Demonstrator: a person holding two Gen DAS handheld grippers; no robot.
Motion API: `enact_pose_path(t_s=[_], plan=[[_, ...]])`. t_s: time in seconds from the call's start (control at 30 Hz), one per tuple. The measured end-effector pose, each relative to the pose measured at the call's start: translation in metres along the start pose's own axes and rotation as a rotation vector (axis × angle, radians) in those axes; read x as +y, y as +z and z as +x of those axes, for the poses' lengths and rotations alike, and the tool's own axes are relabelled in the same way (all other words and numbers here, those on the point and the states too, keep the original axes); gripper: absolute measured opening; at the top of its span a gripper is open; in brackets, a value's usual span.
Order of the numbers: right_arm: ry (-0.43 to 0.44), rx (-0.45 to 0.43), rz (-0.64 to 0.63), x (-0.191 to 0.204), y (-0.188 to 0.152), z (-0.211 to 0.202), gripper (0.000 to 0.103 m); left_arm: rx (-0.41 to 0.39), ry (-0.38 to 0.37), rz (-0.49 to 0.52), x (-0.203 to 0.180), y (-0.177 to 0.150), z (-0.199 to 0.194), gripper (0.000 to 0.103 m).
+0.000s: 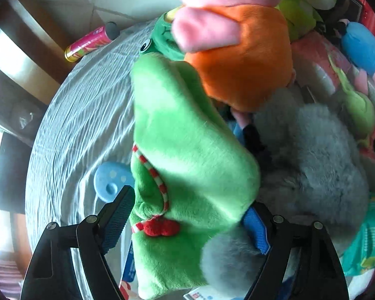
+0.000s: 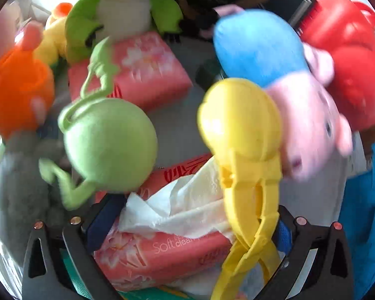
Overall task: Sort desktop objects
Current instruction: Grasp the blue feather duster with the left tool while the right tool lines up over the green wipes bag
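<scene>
1. Left gripper (image 1: 187, 215), in the left wrist view, stands wide open and straddles the lower part of a green plush toy (image 1: 185, 150). Its left pad (image 1: 117, 222) sits just beside the plush's edge and its right pad (image 1: 256, 227) lies against the plush and a grey furry toy (image 1: 312, 165); whether either pad presses cannot be told, so nothing reads as held. The green plush's long axis runs from near to far, straight ahead of the gripper, with an orange and pink plush (image 1: 240, 50) lying over its far end. A blue plastic piece (image 1: 112, 177) lies on the grey cloth (image 1: 82, 105) just left of the left pad.

2. Right gripper (image 2: 187, 227), in the right wrist view, also looks open, its fingers wide apart around a pink tissue pack (image 2: 162, 255) with a white tissue (image 2: 182, 205) pulled up. A yellow plastic clamp toy (image 2: 242, 165) lies lengthways, near to far, just inside the right finger. No grip is visible. The right hand seems better placed for the clamp or tissue pack, the left for the green plush.
</scene>
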State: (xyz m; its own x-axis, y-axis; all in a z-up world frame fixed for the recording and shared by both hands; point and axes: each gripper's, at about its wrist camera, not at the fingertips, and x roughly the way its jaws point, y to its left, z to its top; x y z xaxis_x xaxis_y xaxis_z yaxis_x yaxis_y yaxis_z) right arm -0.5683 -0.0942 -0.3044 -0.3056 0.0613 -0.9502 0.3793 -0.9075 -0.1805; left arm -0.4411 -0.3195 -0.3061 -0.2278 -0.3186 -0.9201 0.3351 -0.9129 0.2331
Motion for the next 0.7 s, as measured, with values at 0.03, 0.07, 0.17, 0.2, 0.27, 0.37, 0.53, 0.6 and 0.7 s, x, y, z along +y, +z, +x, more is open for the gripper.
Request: enact_pose_path(t_s=[0.03,0.07,0.17,0.2,0.27,0.37,0.53,0.6,0.7], plan=[[-0.010,0.012,0.005,-0.004,-0.010,-0.001,0.103,-0.001,0.001,-0.005,0.005,-0.005,-0.004,0.083],[-0.009,0.015,0.019,-0.009,-0.019,-0.004,0.103,-0.009,0.011,-0.003,0.010,-0.010,-0.010,0.083],[-0.003,0.020,0.071,-0.025,-0.042,-0.019,0.103,-0.034,0.044,-0.002,0.023,-0.023,-0.028,0.083],[-0.006,0.026,0.085,-0.029,-0.050,-0.023,0.103,-0.042,0.057,-0.005,0.028,-0.027,-0.035,0.083],[-0.002,-0.012,0.120,-0.038,-0.065,-0.042,0.103,-0.077,0.046,-0.044,0.038,-0.036,-0.054,0.083],[0.032,-0.146,0.167,-0.045,-0.088,-0.083,0.103,-0.140,-0.041,-0.091,0.044,-0.051,-0.086,0.083],[0.102,-0.241,0.190,-0.035,-0.124,-0.123,0.103,-0.151,-0.156,-0.055,0.016,-0.081,-0.112,0.083],[0.117,-0.245,0.170,-0.028,-0.141,-0.129,0.103,-0.128,-0.171,-0.032,-0.004,-0.097,-0.114,0.083],[0.134,-0.225,0.154,-0.018,-0.156,-0.133,0.103,-0.090,-0.184,-0.001,-0.018,-0.112,-0.098,0.083]])
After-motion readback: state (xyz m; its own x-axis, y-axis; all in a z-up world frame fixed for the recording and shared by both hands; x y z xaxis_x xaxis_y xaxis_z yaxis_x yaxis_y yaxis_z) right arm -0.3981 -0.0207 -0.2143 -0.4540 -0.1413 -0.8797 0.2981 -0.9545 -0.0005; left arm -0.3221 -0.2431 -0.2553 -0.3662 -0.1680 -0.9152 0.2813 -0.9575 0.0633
